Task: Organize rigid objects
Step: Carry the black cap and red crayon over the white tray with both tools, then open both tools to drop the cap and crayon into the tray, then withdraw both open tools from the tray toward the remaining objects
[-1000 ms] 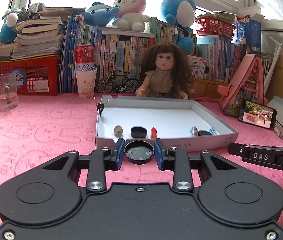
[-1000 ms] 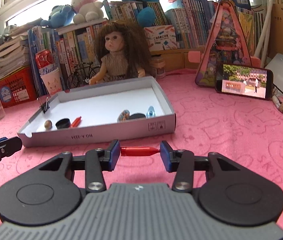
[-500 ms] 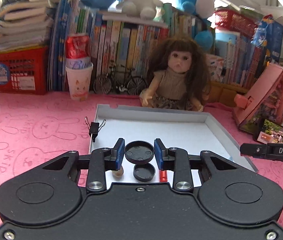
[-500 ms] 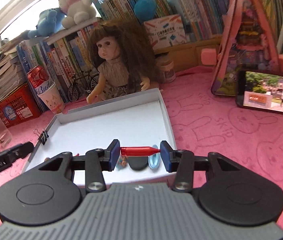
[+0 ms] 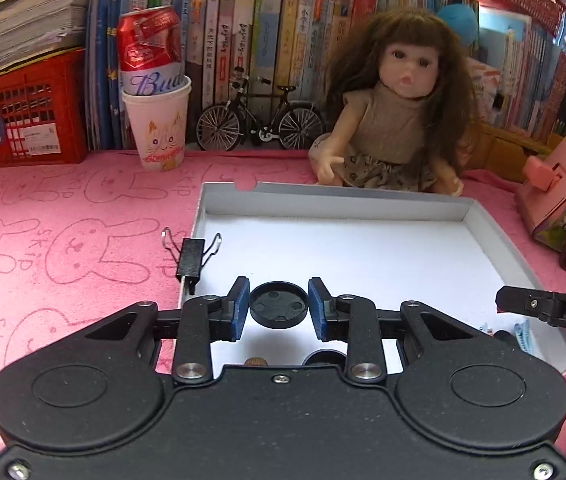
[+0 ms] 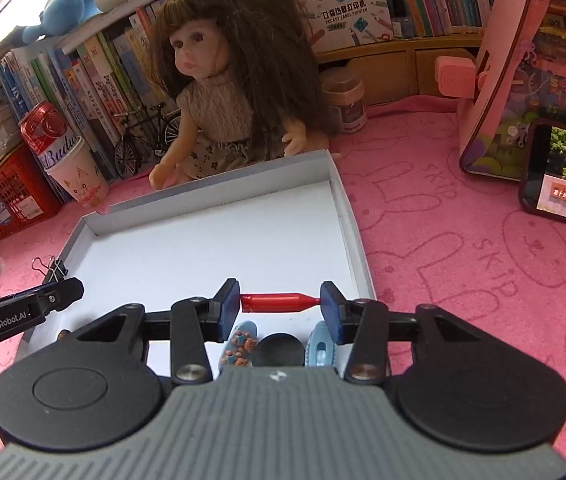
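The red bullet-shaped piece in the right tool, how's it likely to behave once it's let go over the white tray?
The red piece looks round-bodied and tapered, so it may roll, probably in a curve. It is pinched end to end by the right tool, hinting it is stiff. The tray has raised walls that should stop it.

Black cap (image 5: 279, 309), red tube (image 6: 279, 303)

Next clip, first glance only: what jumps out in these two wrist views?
The long-haired doll sitting just behind the white tray draws the eye first. Next come the loaded tongs over the tray: the left tongs clamp a black round cap, the right tongs pinch a red pointed piece end to end. A red can stands in a paper cup at back left.
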Available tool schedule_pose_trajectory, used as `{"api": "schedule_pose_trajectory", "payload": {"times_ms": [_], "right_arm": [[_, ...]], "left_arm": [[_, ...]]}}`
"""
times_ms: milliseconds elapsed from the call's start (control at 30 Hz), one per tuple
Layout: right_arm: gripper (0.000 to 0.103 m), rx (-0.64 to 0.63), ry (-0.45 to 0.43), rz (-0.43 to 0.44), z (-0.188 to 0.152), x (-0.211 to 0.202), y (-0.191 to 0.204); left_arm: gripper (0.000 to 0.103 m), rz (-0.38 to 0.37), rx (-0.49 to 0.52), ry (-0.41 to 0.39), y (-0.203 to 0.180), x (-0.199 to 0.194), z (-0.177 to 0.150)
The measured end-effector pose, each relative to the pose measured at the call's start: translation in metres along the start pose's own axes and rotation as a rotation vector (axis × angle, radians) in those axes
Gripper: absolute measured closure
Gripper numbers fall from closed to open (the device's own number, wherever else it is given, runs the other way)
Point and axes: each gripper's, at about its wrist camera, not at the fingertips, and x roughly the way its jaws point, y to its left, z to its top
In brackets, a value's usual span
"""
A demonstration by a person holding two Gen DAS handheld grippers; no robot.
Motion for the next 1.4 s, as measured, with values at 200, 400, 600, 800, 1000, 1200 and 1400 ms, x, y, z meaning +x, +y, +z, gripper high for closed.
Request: {"api": "schedule_pose_trajectory", "payload": {"times_ms": [200, 400, 600, 800, 1000, 1200, 1400], "right_arm": [[0.054, -0.022, 0.006, -0.006, 0.001, 0.007, 0.004], [0.054, -0.02, 0.016, 0.0, -0.001, 0.011, 0.005], [0.054, -0.022, 0.02, -0.006, -0.005, 0.016, 0.006], [0.042, -0.005, 0.01, 0.011, -0.005, 0.013, 0.006], [0.034, 0.012, -0.011, 0.035, -0.005, 0.001, 0.002], [0.026, -0.03, -0.064, 0.041, -0.013, -0.018, 0.002], [0.024, -0.099, -0.099, 0.062, -0.028, -0.036, 0.007]], "left_arm": [[0.073, 0.012, 0.005, 0.025, -0.004, 0.014, -0.002], [0.073, 0.022, 0.021, 0.038, -0.006, 0.018, -0.006], [0.073, 0.032, 0.037, 0.032, -0.009, 0.019, -0.01], [0.073, 0.039, 0.044, 0.015, -0.011, 0.013, -0.01], [0.056, 0.021, 0.069, -0.031, -0.016, -0.005, -0.012], [0.044, -0.013, 0.078, -0.075, -0.02, -0.031, -0.018], [0.04, -0.053, 0.097, -0.112, -0.027, -0.061, -0.033]]}}
